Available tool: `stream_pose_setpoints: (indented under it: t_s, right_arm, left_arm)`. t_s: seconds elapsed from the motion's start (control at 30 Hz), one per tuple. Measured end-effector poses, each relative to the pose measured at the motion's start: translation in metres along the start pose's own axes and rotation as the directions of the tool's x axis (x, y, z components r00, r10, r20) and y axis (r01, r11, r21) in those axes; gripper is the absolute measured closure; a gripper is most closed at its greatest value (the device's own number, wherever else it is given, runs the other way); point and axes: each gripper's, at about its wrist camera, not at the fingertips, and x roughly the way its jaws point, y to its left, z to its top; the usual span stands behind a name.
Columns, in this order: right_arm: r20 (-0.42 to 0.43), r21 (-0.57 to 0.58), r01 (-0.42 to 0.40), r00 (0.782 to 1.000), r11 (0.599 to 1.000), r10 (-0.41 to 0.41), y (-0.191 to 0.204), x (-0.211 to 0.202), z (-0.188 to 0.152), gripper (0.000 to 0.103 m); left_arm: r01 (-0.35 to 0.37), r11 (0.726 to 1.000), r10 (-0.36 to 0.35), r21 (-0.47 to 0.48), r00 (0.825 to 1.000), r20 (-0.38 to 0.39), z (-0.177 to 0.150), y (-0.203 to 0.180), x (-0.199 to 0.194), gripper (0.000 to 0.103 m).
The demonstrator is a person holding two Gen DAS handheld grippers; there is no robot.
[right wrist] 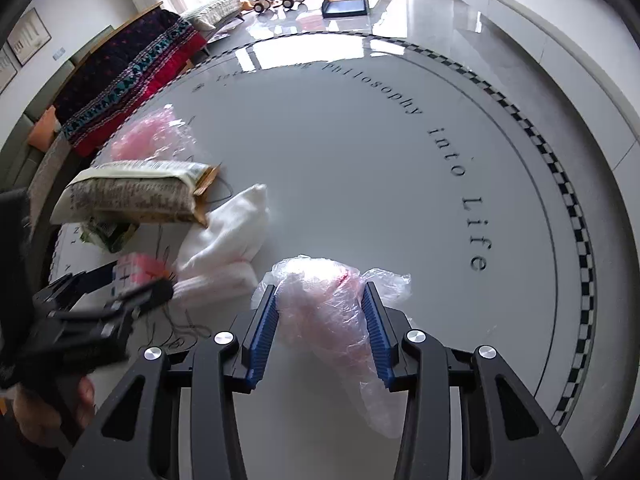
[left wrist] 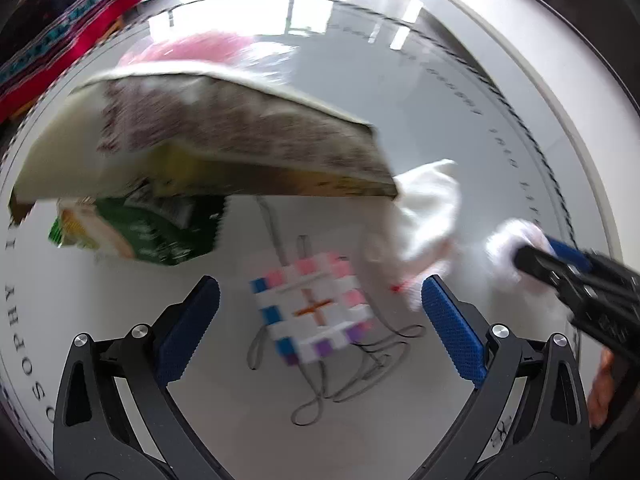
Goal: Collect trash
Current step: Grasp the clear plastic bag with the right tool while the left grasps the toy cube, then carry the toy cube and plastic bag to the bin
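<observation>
Right wrist view: right gripper (right wrist: 320,328) pinches a crumpled clear bag (right wrist: 332,300) on the round table (right wrist: 360,160). Thin film could slip free when lifted. Left gripper (left wrist: 320,328) hangs open above a bead square (left wrist: 316,308), gripping nothing.

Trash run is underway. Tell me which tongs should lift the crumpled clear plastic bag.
Right tongs: the crumpled clear plastic bag already sits between them. Left tongs hang open over a checkered block.

motion blurs the printed paper bag (left wrist: 224,136), which partly hides the green wrapper (left wrist: 136,236).
</observation>
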Motion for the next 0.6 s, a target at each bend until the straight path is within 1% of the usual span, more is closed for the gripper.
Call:
stream_pose_setpoints:
  t_s: [0.07, 0.1, 0.13, 0.17, 0.2, 0.23, 0.27, 0.33, 0.47, 0.6]
  right_arm:
    - [0.000, 0.002, -0.014, 1.000, 1.000, 0.014, 0.002, -0.001, -0.004, 0.059]
    - [0.002, 0.005, -0.021, 1.000, 1.000, 0.021, 0.004, -0.003, -0.005, 0.059]
    - [0.005, 0.007, -0.026, 1.000, 1.000, 0.026, 0.005, -0.004, -0.006, 0.059]
    - [0.009, 0.009, -0.030, 1.000, 1.000, 0.030, 0.007, -0.007, -0.008, 0.060]
    - [0.013, 0.009, -0.033, 0.999, 0.999, 0.033, 0.012, -0.012, -0.012, 0.060]
    - [0.018, 0.008, -0.038, 0.999, 0.999, 0.037, 0.015, -0.016, -0.014, 0.060]
    - [0.022, 0.006, -0.040, 0.999, 0.999, 0.040, 0.015, -0.019, -0.015, 0.060]
    - [0.030, -0.001, -0.047, 0.998, 0.999, 0.047, 0.022, -0.027, -0.019, 0.060]
    - [0.044, -0.024, -0.062, 0.997, 0.998, 0.063, 0.038, -0.046, -0.031, 0.060]
    - [0.056, -0.060, -0.062, 0.996, 0.996, 0.066, 0.065, -0.062, -0.044, 0.060]
  left_arm:
    - [-0.012, 0.999, 0.011, -0.032, 1.000, -0.011, -0.001, 0.005, 0.005, 0.006]
    - [-0.015, 0.999, 0.015, -0.032, 1.000, -0.006, -0.001, 0.006, 0.006, 0.009]
    - [-0.033, 0.999, 0.033, -0.010, 0.999, 0.006, -0.002, 0.004, 0.005, 0.018]
    - [-0.051, 0.999, 0.051, 0.007, 0.999, 0.012, -0.003, 0.002, 0.005, 0.023]
    - [-0.063, 0.998, 0.062, 0.024, 0.998, 0.022, -0.004, 0.002, 0.004, 0.034]
    - [-0.043, 0.999, 0.042, 0.025, 0.999, 0.028, -0.004, 0.002, 0.002, 0.048]
    - [-0.019, 1.000, 0.018, 0.018, 0.999, 0.028, -0.004, 0.003, 0.000, 0.050]
    - [0.026, 1.000, -0.026, 0.000, 0.999, 0.025, -0.007, 0.009, -0.004, 0.050]
    - [0.057, 0.998, -0.058, 0.027, 0.997, 0.048, -0.022, 0.012, -0.020, 0.051]
    - [0.077, 0.996, -0.080, 0.045, 0.994, 0.080, -0.050, 0.023, -0.050, 0.051]
